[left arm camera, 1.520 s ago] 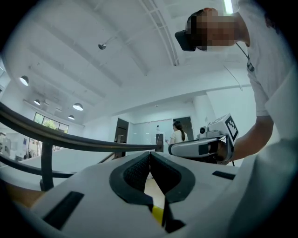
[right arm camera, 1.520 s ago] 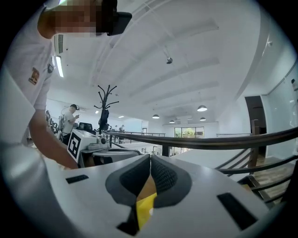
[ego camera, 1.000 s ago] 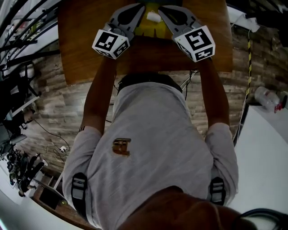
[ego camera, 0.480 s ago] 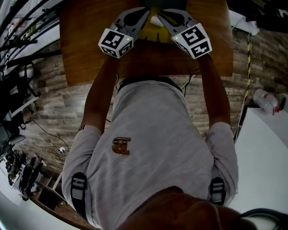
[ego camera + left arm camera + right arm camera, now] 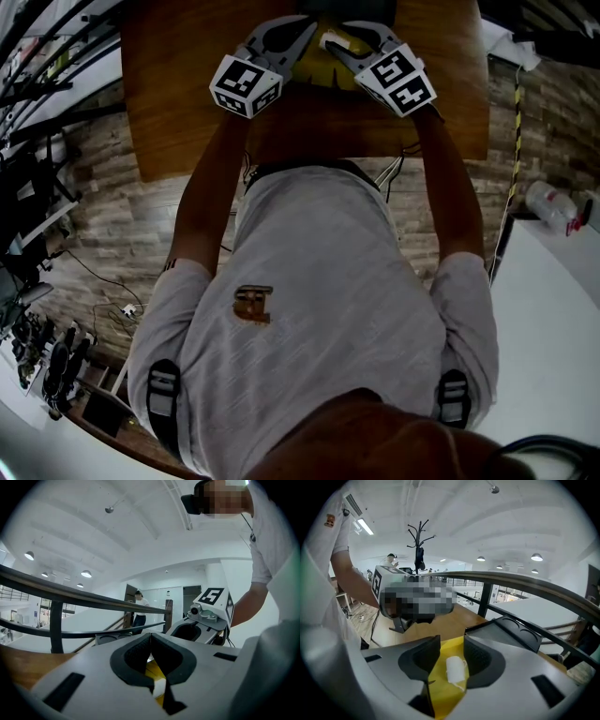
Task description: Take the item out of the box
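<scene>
Right gripper view: down-tilted right claw (image 5: 451,645) just opening, white item (image 5: 455,668) between; level left claw (image 5: 151,641) apparently clenched.

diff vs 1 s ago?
Left gripper and right gripper edged further toward the yellow box. The right gripper's jaws have just been opening; the white item now lies loose between them, over the box. Left gripper stays shut; table and box unmoved.
</scene>
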The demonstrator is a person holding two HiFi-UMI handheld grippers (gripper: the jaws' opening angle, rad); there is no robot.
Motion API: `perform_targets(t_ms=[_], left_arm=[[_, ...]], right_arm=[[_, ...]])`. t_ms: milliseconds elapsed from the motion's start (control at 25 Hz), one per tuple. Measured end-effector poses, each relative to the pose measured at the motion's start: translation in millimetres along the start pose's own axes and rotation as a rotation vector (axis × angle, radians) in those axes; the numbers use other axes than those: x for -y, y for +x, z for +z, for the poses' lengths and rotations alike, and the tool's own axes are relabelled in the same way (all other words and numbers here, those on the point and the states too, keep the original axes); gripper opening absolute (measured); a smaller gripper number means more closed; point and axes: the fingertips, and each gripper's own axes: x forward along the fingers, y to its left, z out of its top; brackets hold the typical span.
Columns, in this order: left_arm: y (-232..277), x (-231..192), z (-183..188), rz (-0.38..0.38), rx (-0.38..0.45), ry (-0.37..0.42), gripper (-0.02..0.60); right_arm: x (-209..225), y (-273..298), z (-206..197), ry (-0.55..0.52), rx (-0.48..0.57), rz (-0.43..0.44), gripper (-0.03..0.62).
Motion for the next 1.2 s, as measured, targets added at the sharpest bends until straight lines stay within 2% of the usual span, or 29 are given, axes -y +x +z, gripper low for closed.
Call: perform_targets(t_ms=[360, 720, 1200], left_arm=[[-7.1, -9.6, -9.1, -0.003, -0.014, -0.01, 0.02], [-14.5, -18.8, -18.3, -0.004, -0.022, -0.023, 0.02], [-15.9, -24.9, -30.0, 0.006, -0.04, -0.031, 0.02]], right_arm=[[-6.4, 36.8, -36.2, -0.029, -0.183, 0.054, 0.219], [-4.7, 71.2, -74.3, -0.066, -0.384, 0.101, 0.226], [-2.8, 93.6, -97.8, -0.057, -0.516, 0.158, 0.225]])
